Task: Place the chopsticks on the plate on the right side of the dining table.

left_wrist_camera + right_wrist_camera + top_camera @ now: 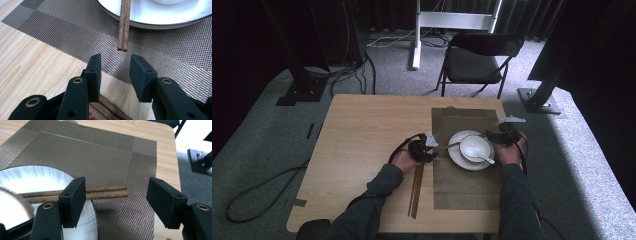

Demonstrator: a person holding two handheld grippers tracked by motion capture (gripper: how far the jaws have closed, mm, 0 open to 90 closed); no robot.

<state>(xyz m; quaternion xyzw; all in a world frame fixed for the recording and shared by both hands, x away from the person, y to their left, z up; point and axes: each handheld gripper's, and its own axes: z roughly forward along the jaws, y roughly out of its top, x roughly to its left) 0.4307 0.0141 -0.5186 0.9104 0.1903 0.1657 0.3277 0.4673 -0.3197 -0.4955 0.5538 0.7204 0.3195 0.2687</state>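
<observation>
A white plate [455,156] with a white bowl [476,147] and a spoon [486,159] sits on a brown woven placemat [462,192]. A pair of wooden chopsticks [452,145] lies across the plate's far rim. My left gripper [428,147] is just left of the plate. In the left gripper view it [115,67] stands open, with the near ends of the chopsticks [124,25] a little ahead of the jaws. My right gripper [498,136] is at the plate's right. It [116,185] stands open, and the other ends of the chopsticks [107,192] lie untouched between its jaws.
A second pair of chopsticks [416,192] lies on the bare wooden table [362,135] beside the placemat's left edge, near my left forearm. A black folding chair [477,60] stands beyond the table's far edge. Cables run over the floor at left.
</observation>
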